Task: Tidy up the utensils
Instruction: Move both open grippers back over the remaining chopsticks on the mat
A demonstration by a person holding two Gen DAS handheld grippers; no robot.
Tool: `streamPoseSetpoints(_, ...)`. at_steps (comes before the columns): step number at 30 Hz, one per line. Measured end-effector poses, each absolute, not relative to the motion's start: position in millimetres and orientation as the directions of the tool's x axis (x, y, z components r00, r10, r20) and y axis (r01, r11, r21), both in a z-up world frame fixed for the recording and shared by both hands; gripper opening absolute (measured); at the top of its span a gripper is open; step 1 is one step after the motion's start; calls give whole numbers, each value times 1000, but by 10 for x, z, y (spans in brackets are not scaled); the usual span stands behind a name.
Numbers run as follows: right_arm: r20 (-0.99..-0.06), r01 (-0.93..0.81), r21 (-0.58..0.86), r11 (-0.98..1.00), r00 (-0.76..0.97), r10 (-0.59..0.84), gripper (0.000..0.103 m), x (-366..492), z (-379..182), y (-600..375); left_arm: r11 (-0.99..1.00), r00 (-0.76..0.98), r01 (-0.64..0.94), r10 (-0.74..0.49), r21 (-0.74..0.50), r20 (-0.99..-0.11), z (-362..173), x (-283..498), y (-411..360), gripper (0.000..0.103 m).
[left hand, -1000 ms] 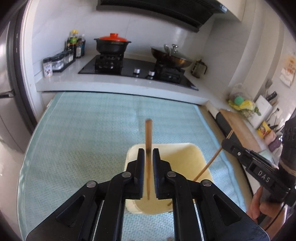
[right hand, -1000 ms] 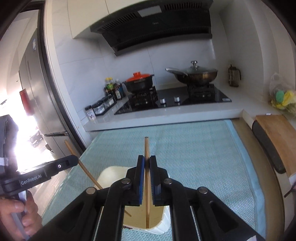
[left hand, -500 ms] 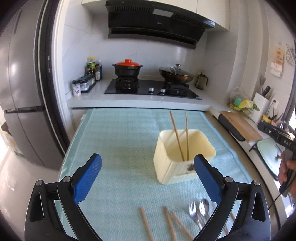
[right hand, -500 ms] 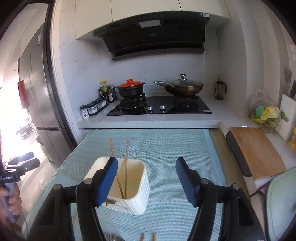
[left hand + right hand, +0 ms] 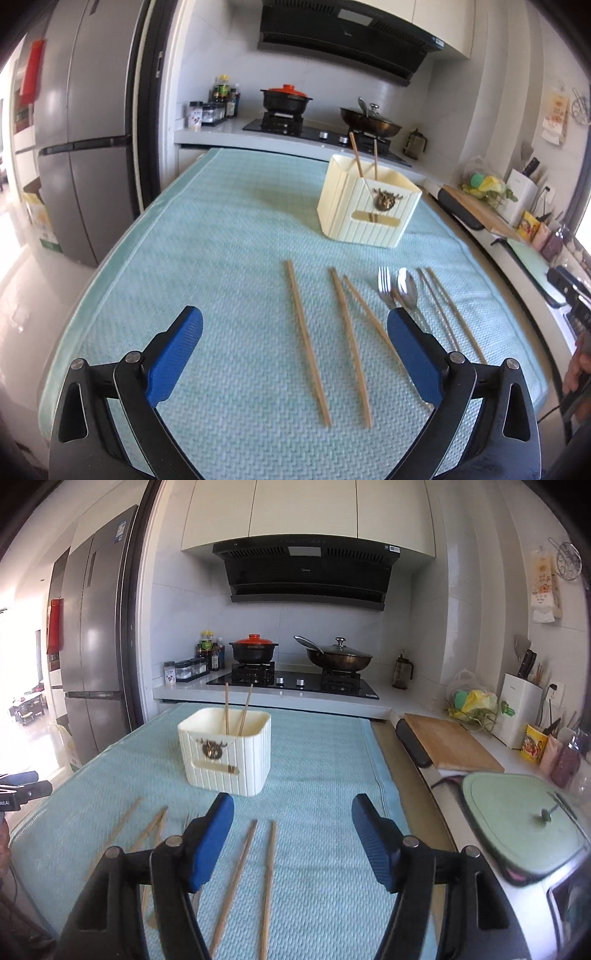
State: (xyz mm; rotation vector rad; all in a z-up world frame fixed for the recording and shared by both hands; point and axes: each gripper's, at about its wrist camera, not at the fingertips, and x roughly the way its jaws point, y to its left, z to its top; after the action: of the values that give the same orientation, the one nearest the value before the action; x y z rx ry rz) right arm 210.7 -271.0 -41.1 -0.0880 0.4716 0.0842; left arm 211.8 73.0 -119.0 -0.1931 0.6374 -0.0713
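Kitchen walls, a steel fridge [image 5: 85,147] and a hob with two pots frame a long table covered edge to edge by a pale green mat [image 5: 221,229]. Toward the mat's far end, nearer its right edge, stands the cream utensil holder [image 5: 369,210], and two chopsticks [image 5: 236,709] lean upright inside it — probably the start of the sorting, with the holder as the destination.

Along the mat's near edge the rest lies flat, roughly parallel and pointing toward the holder, spaced so that each piece can be pinched singly. In the left wrist view these are three wooden chopsticks [image 5: 306,339], then a fork [image 5: 385,286] and a spoon [image 5: 406,290] touching side by side, then another chopstick pair [image 5: 443,306] nearest the right edge.

Both grippers hover above this row and hold nothing. The left gripper [image 5: 291,350] has its jaws spread wide over the loose wooden chopsticks; the right gripper [image 5: 293,834] is likewise apart, straddling the right-hand pair.

Only the left view shows the fork and spoon clearly — in the right view they are hidden behind the gripper's finger. The right view alone shows the cutting board [image 5: 447,742] and a green lid [image 5: 517,819] on the counter beside the table.
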Motion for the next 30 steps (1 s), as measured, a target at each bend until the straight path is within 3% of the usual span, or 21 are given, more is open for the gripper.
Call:
streamPoseSetpoints(10, -518, -52, -36, 998, 855, 26, 68, 1604, -1207, -2719, 989, 772, -8, -88, -149, -629, -1573, 1970, 609, 100)
streamPoseSetpoints(30, -560, -46, -4, 999, 828, 36, 68, 1696, -1330, -2739, 989, 748, -39, -67, -145, -660, -1720, 2082, 652, 100)
